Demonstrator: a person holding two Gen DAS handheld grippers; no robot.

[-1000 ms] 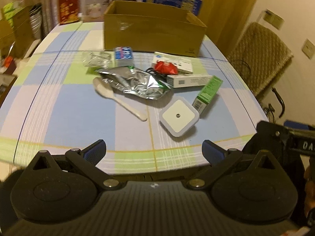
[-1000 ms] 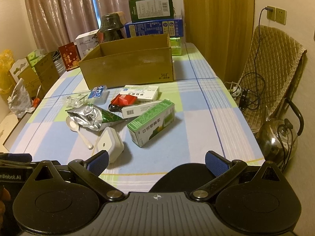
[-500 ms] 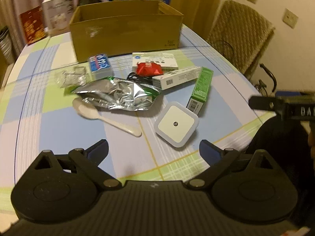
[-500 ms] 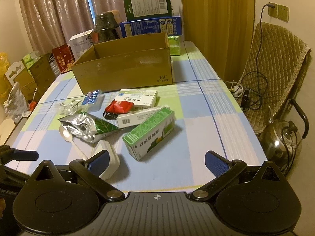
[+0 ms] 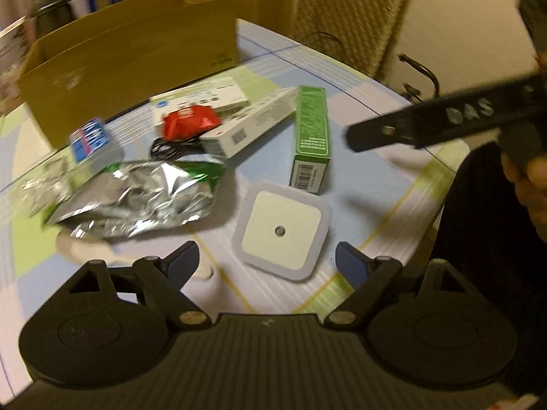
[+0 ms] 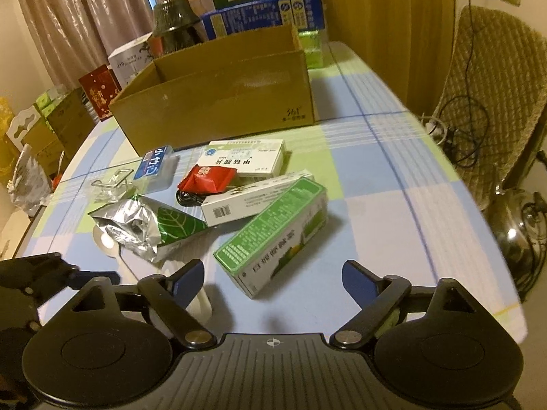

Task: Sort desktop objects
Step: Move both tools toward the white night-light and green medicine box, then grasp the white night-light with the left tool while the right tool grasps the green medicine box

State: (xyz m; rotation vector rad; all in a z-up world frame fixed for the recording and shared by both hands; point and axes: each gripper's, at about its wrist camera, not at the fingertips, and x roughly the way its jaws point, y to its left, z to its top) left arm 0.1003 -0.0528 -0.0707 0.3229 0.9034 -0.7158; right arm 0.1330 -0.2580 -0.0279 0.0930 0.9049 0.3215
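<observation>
A pile of small items lies on the checked tablecloth in front of an open cardboard box (image 5: 130, 65) (image 6: 218, 102). My left gripper (image 5: 266, 261) hangs low over the table, its jaws closing. A white square night light (image 5: 282, 230) sits just ahead between the fingertips, and neither pad touches it. My right gripper (image 6: 273, 275) is also closing, with the near end of a green carton (image 6: 273, 232) (image 5: 311, 136) just ahead of its gap, untouched. Further back lie a silver foil bag (image 5: 136, 198) (image 6: 143, 225), a red packet (image 6: 208, 179), a long white box (image 6: 253, 198) and a blue pack (image 6: 155, 165).
A white spoon (image 6: 102, 239) lies partly under the foil bag. Cartons and a dark jar (image 6: 174, 20) stand behind the cardboard box. A padded chair (image 6: 495, 78) and a steel kettle (image 6: 516, 225) are off the table's right edge. A hand (image 5: 533, 188) holds the other gripper at right.
Both grippers have come forward and down toward the pile, so the items look larger. Both pairs of jaws have narrowed. The left view has rolled, tilting the table.
</observation>
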